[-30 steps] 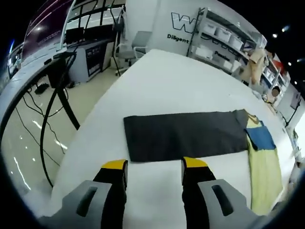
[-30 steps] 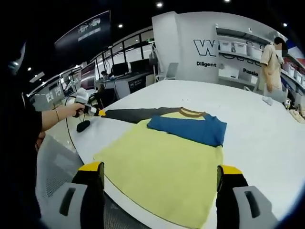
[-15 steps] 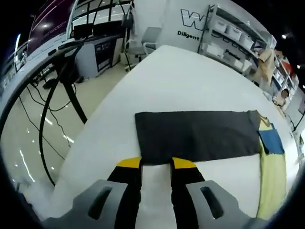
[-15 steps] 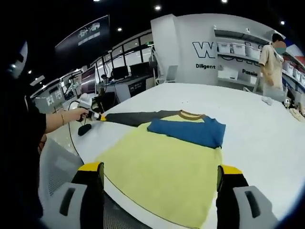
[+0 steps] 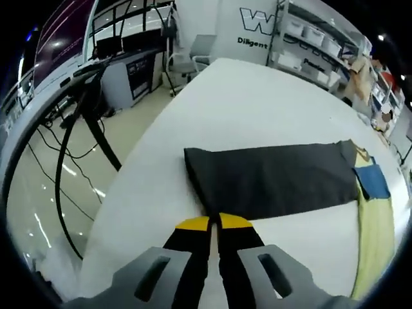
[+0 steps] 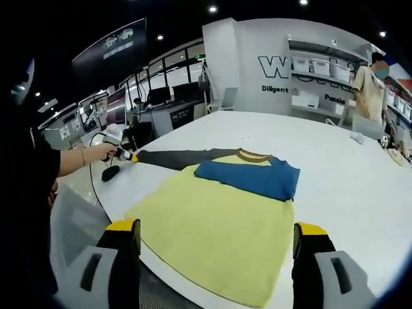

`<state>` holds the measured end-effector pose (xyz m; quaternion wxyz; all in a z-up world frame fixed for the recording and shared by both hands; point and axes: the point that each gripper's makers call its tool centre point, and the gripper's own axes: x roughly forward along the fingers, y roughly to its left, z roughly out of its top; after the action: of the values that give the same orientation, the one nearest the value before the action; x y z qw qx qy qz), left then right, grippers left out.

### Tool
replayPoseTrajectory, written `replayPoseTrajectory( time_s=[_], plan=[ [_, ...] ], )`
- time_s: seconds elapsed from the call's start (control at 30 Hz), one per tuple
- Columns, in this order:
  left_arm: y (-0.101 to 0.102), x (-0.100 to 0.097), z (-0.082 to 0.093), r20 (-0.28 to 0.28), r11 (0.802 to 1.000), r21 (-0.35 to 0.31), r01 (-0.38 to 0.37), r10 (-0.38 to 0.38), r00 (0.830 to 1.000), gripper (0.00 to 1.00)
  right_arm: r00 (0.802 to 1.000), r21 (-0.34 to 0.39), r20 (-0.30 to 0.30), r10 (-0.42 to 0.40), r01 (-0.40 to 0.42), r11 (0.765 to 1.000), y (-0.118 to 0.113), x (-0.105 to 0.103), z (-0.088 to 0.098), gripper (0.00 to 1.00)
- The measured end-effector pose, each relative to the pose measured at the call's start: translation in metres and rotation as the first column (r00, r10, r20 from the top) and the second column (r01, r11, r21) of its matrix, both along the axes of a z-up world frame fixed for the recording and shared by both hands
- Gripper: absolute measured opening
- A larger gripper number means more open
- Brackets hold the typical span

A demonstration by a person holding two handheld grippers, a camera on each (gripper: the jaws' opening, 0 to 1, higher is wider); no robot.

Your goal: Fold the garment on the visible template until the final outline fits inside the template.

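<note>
Left hand-held gripper [image 5: 213,223]: jaws closed from wide apart to pinching dark grey sleeve [image 5: 270,181] hem | right hand-held gripper [image 6: 215,230]: wide open, empty, above yellow fabric shirt [image 6: 212,225] | shirt flat on white surface [image 5: 238,109].

- Long-sleeved cloth garment [image 6: 219,225]: pale yellow body, brown collar band, plain.
- Dark grey sleeve [image 5: 270,180], just ahead of the left gripper's fingertips; blue sleeve [image 6: 248,177] folded across the chest.
- White flat tabletop [image 5: 257,103]: unpatterned.
- Left gripper [image 5: 214,223] and right gripper [image 6: 215,230]: black fingers, yellow tips, grey bodies.
</note>
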<state>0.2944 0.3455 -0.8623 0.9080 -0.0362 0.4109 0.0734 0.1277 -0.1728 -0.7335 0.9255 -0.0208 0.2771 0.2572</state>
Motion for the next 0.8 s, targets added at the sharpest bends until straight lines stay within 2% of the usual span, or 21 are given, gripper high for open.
replayPoseTrajectory(
  time_s=[0.1,0.2,0.3,0.43,0.57,0.63,0.7,0.8],
  plan=[
    [-0.011,0.006,0.009,0.037,1.0,0.003,0.019,-0.019,0.999,0.07,1.0,-0.011,-0.006,0.0,0.0,1.0,0.0,-0.001,-0.003,0.98],
    [-0.019,0.009,0.019,0.05,0.999,0.017,0.048,-0.048,0.998,0.07,1.0,-0.011,-0.009,0.003,-0.003,1.0,0.001,-0.001,-0.004,0.99],
    [-0.044,0.015,0.041,0.097,0.995,-0.005,0.103,-0.103,0.99,0.07,1.0,-0.009,-0.012,0.015,-0.015,1.0,0.003,-0.002,-0.005,0.99],
    [-0.06,0.018,0.055,0.11,0.989,-0.001,0.149,-0.148,0.983,0.07,0.999,-0.021,-0.025,0.029,-0.03,0.999,0.005,-0.004,-0.008,0.99],
    [-0.091,0.022,0.077,0.139,0.977,-0.032,0.211,-0.205,0.969,0.07,0.999,-0.025,-0.027,0.039,-0.04,0.999,0.006,-0.006,-0.01,0.99],
    [-0.108,0.026,0.086,0.161,0.963,-0.044,0.265,-0.254,0.954,0.07,0.999,-0.038,-0.032,0.039,-0.04,0.998,0.004,-0.006,-0.012,0.99],
    [-0.125,0.031,0.095,0.186,0.953,-0.078,0.294,-0.276,0.943,0.07,0.998,-0.05,-0.034,0.043,-0.045,0.998,0.003,-0.007,-0.014,0.99],
    [-0.142,0.035,0.105,0.206,0.94,-0.086,0.33,-0.307,0.929,0.07,0.998,-0.046,-0.039,0.047,-0.049,0.998,0.004,-0.009,-0.015,0.99]
  ],
)
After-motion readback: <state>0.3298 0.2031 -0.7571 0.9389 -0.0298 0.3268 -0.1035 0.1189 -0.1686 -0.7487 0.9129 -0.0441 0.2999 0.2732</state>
